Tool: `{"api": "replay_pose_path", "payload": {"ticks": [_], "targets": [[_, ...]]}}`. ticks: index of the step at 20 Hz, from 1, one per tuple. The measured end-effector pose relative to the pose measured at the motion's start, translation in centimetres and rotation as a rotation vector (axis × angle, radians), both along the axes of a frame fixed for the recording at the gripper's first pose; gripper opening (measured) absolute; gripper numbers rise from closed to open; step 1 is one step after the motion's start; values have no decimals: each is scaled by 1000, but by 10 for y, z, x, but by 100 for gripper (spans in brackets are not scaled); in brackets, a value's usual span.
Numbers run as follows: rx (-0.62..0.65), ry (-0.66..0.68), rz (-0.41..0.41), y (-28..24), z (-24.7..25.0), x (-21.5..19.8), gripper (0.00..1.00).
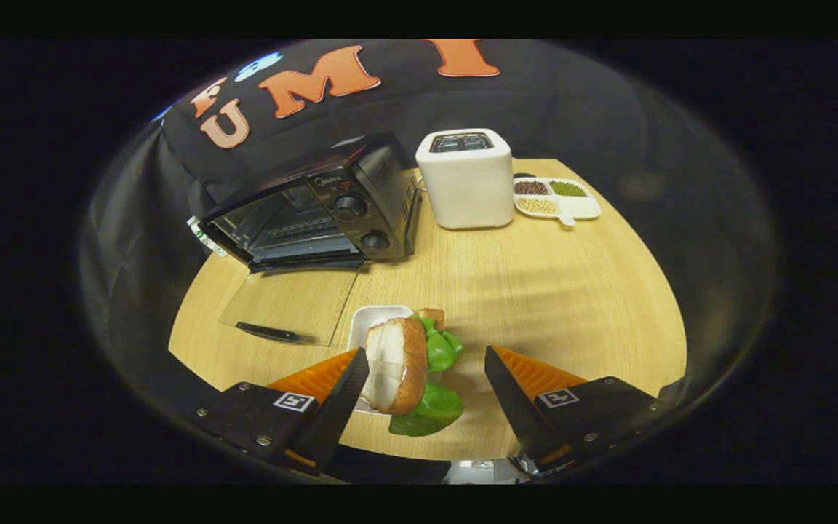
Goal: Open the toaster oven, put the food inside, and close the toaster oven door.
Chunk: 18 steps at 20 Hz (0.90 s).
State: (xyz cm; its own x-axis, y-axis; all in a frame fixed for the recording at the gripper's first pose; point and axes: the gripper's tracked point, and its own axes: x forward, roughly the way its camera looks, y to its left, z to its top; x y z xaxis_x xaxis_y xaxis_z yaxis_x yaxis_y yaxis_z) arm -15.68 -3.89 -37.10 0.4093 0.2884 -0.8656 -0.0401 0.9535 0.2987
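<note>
- Gripper view: the oven (317,207) stands with its glass door (288,302) folded flat onto the table (535,291), so the cavity is ready for loading.
- The sandwich (408,371) lies in front of that door, over a white dish (368,324).
- The gripper (426,382) has its jaws spread; the left finger touches the bread, the right stands apart, so nothing is pinched.
</note>
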Motion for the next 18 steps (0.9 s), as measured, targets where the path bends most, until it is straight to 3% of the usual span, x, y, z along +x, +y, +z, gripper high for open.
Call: {"api": "replay_pose_path", "payload": {"ticks": [4,8,11,13,18], "targets": [[67,80,-20,10,-13,-4,86],[133,128,-47,25,-16,-9,54],[160,141,-51,31,-11,-9,41],[164,142,-54,33,-8,-10,34],[172,89,-89,33,14,-4,31]]}}
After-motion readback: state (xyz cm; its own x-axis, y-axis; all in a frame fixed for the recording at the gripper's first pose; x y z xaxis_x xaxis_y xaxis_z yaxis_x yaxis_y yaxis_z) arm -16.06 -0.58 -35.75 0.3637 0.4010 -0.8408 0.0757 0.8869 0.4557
